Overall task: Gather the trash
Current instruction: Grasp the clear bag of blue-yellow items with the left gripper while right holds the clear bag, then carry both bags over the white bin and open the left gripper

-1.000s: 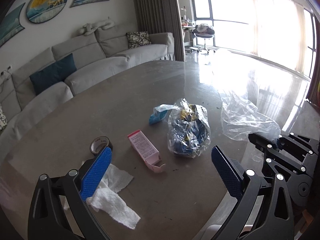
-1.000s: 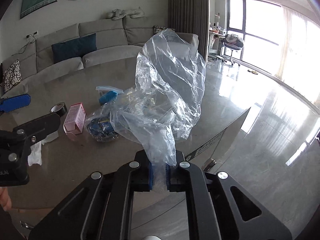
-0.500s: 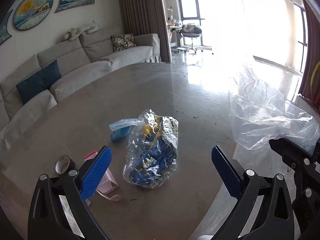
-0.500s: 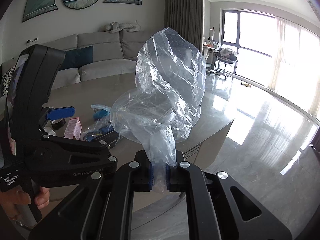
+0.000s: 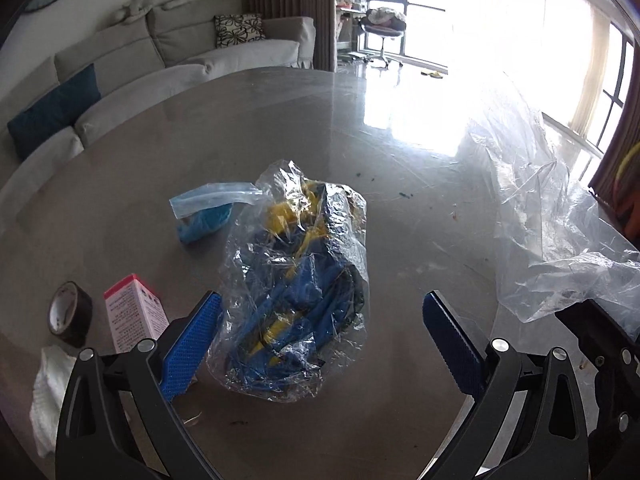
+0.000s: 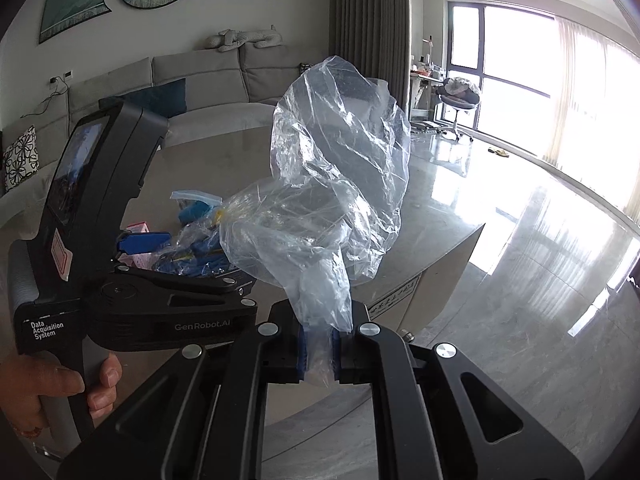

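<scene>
Right tool [image 6: 319, 354] clenched on the neck of an empty clear bag [image 6: 340, 184], held up over the near right edge of the worktop [image 5: 400, 208], mouth billowing upward. Left tool [image 5: 320, 340] released, blue pads spread wide and angled down over a crumpled plastic bundle [image 5: 296, 288] of blue and yellow scraps. Bundle lying flat on the worktop between the pads but closer to the left one, which nearly touches its side; right pad well clear. Long axis running near to far, roughly along the pointing line, so a squeeze would fall across the narrow width. Left hand plainly the nearer one; right hand occupied with the bag.

Other trash left of the bundle: a pink carton [image 5: 134, 312], a tape roll [image 5: 66, 314], a white tissue [image 5: 50, 396], and on the far left a small blue pouch [image 5: 206, 216]. Likely next: lower, shift slightly right to centre, then close.
</scene>
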